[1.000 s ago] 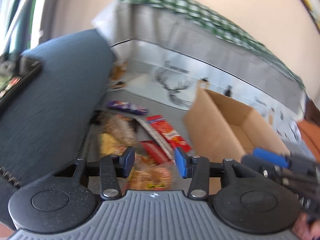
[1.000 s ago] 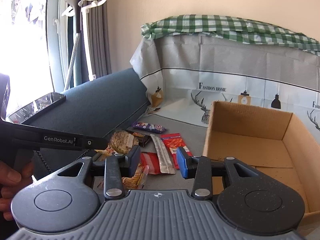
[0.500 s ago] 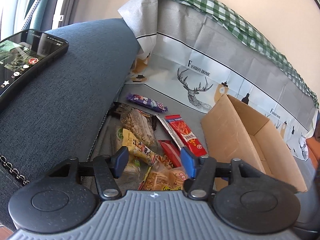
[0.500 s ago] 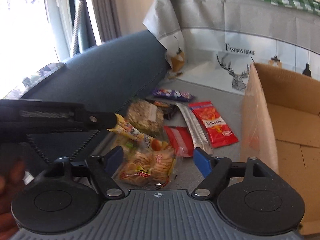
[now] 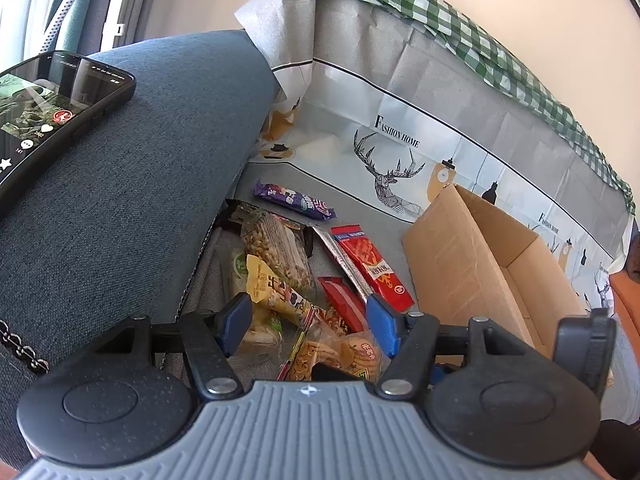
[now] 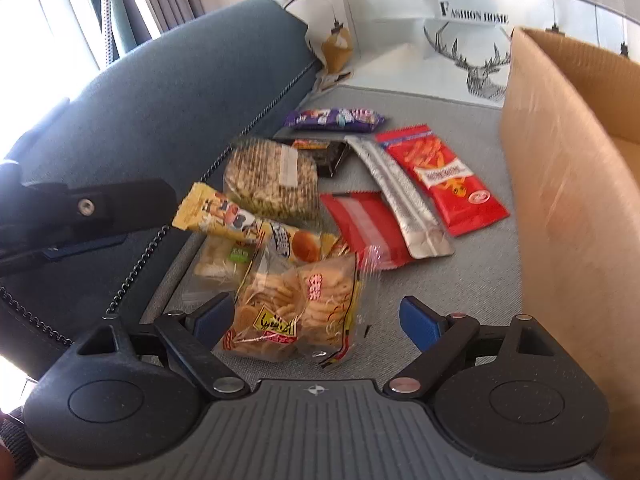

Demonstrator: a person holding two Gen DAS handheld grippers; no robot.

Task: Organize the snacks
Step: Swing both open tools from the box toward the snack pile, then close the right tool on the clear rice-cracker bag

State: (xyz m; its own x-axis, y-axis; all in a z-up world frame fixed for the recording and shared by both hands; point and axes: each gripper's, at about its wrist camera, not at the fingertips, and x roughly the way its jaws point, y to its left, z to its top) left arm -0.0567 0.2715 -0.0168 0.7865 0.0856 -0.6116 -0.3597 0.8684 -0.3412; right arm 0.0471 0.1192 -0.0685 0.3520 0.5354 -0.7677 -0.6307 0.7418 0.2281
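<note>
The snacks lie in a loose pile on the grey sofa seat (image 6: 460, 288), between the blue-grey armrest (image 5: 132, 184) and the cardboard box (image 5: 472, 264), which stands open just beside the pile on its right.

The right gripper (image 6: 316, 320) hovers low over the near end of the pile with its fingers spread wide; the clear bag of round crackers (image 6: 296, 308) lies between them, not clamped. The left gripper (image 5: 310, 322) is also released, its blue pads apart above the yellow wrapper (image 5: 276, 292) and the same cracker bag.

Further back lie a clear pack of nuts (image 6: 272, 176), a red flat packet (image 6: 364, 228), a silver sachet (image 6: 400, 196), a red stick-snack packet (image 6: 444, 180), a dark packet (image 6: 328, 154) and a purple bar (image 6: 336, 118). The silver sachet overlaps the red flat packet.

A phone (image 5: 52, 116) with its screen lit rests on the armrest. The sofa back carries a printed cover (image 5: 400, 148) reading "FASHION HOME" above a deer drawing, with a green checked cloth (image 5: 480, 48) on top. Writing on the snack wrappers is not legible.
</note>
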